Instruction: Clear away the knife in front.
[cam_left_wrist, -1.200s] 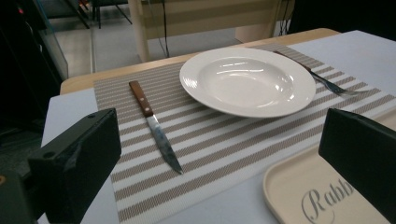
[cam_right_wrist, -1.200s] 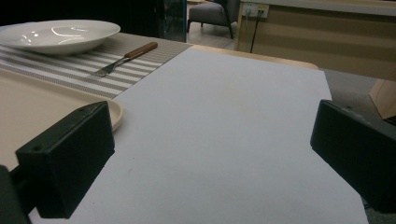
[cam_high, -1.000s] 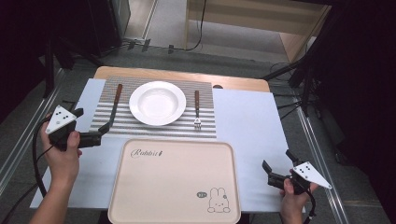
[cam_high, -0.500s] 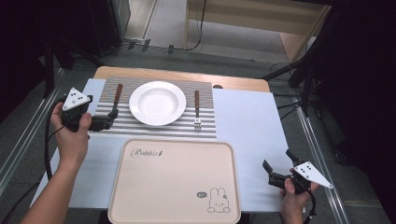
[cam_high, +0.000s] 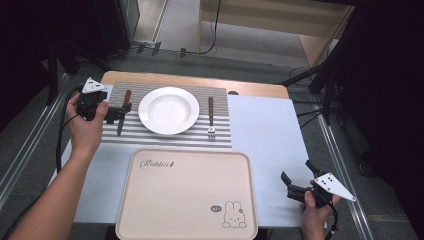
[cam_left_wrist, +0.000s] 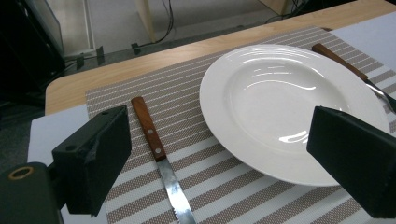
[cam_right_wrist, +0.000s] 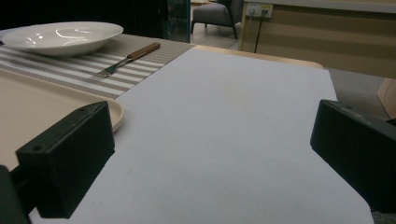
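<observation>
Left gripper (cam_high: 116, 114), fingers apart, apparently just above knife (cam_left_wrist: 161, 173) beside plate (cam_left_wrist: 285, 100)

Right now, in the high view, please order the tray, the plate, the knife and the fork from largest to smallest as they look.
1. tray, by far the largest
2. plate
3. knife and fork: they look about the same length, so I would not rank one above the other.

Wooden-handled knife (cam_high: 122, 114), flat on striped placemat (cam_high: 150, 137), left of plate (cam_high: 168, 110)
</observation>
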